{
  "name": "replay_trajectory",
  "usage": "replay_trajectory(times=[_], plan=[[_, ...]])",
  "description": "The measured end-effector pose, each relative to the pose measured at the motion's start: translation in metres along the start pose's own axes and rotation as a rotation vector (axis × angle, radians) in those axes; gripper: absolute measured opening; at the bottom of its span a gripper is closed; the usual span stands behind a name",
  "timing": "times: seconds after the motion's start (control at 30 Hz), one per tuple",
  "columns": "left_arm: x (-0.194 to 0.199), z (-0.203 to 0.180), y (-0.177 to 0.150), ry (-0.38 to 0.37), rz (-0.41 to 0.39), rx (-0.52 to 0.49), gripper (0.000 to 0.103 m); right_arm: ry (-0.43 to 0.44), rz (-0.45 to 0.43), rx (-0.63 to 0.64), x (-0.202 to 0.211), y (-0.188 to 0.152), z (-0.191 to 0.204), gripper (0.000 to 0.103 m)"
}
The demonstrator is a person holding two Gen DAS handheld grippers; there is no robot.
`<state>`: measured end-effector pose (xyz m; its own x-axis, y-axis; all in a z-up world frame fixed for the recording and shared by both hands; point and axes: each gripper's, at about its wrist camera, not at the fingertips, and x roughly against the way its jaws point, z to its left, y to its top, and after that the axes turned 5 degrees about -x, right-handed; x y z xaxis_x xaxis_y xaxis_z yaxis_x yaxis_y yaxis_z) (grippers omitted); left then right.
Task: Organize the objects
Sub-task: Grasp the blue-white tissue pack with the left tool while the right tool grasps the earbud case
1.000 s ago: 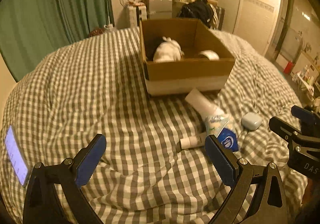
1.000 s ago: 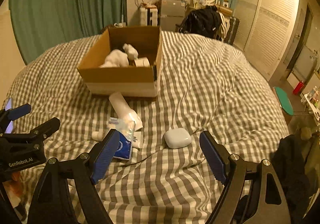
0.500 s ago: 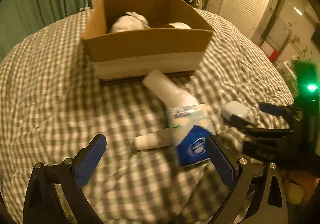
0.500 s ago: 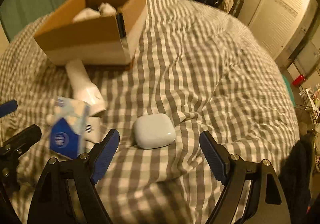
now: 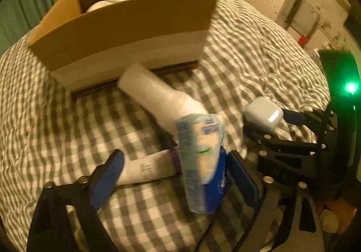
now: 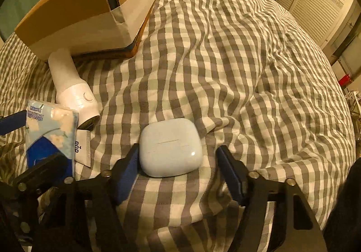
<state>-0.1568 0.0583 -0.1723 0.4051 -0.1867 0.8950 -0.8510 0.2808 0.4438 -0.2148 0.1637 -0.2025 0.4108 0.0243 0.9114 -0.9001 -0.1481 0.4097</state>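
Left gripper (image 5: 176, 175) jaws closing around tissue pack (image 5: 200, 161) and white tube (image 5: 146, 169) on checked bedcover (image 6: 225, 60), not yet pressing, white bottle (image 6: 72, 92) lying against cardboard box (image 6: 79, 24), right gripper (image 6: 178, 175) jaws closing around earbud case (image 6: 170, 147), near-side pad touching, far-side pad apart

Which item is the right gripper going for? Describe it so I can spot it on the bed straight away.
Start at the open cardboard box on the grey-and-white checked bedspread. Nearer the camera, right of the white bottle and blue tissue pack, lies a small pale rounded earbud case between the closing right gripper fingers. It alone is smooth, pebble-shaped and lies apart.
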Motion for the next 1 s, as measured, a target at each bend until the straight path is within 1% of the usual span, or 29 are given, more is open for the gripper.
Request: replay_trajectory(times=[0.07, 0.1, 0.13, 0.17, 0.23, 0.37, 0.4, 0.43, 0.53, 0.6, 0.67, 0.77, 0.9, 0.97, 1.0], plan=[[-0.002, -0.008, 0.001, -0.022, 0.001, -0.031, 0.071, -0.007, -0.007, -0.011, 0.000, 0.000, -0.002, 0.054], [-0.001, -0.012, 0.000, -0.021, -0.003, -0.047, 0.068, -0.009, -0.012, -0.018, 0.001, 0.001, -0.003, 0.048], [0.001, -0.016, 0.000, -0.024, -0.011, -0.066, 0.059, -0.009, -0.019, -0.030, 0.002, 0.000, -0.006, 0.045], [0.003, -0.017, 0.000, -0.035, -0.018, -0.074, 0.044, -0.007, -0.022, -0.039, 0.004, -0.002, -0.007, 0.043], [0.008, -0.019, -0.001, -0.070, -0.026, -0.076, 0.029, 0.000, -0.028, -0.054, 0.006, -0.002, -0.010, 0.038], [0.015, -0.017, -0.005, -0.070, -0.028, -0.070, 0.023, 0.003, -0.050, -0.060, 0.015, -0.004, -0.011, 0.029], [0.016, -0.016, -0.006, -0.072, -0.029, -0.063, 0.023, 0.002, -0.055, -0.060, 0.018, -0.004, -0.011, 0.024], [0.018, -0.014, -0.006, -0.074, -0.030, -0.054, 0.022, -0.006, -0.065, -0.060, 0.022, -0.005, -0.011, 0.016], [0.025, -0.007, -0.008, -0.075, -0.037, -0.022, 0.021, -0.007, -0.086, -0.054, 0.033, -0.007, -0.012, 0.010], [0.032, -0.003, -0.012, -0.080, -0.043, 0.000, 0.021, 0.003, -0.102, -0.047, 0.041, -0.008, -0.012, 0.004], [0.043, 0.002, -0.016, -0.075, -0.051, 0.017, 0.021, 0.023, -0.115, -0.040, 0.051, -0.010, -0.012, 0.004], [0.055, 0.008, -0.019, -0.065, -0.063, 0.037, 0.021, 0.029, -0.139, -0.023, 0.067, -0.016, -0.007, 0.004], [0.063, 0.014, -0.021, -0.025, -0.077, 0.048, 0.021, 0.030, -0.150, -0.018, 0.077, -0.019, -0.005, 0.004], [0.066, 0.021, -0.021, 0.000, -0.082, 0.055, 0.021, 0.015, -0.149, -0.020, 0.076, -0.018, -0.004, 0.012], [0.066, 0.025, -0.021, 0.009, -0.084, 0.062, 0.021, 0.016, -0.148, -0.020, 0.074, -0.017, -0.005, 0.025]])
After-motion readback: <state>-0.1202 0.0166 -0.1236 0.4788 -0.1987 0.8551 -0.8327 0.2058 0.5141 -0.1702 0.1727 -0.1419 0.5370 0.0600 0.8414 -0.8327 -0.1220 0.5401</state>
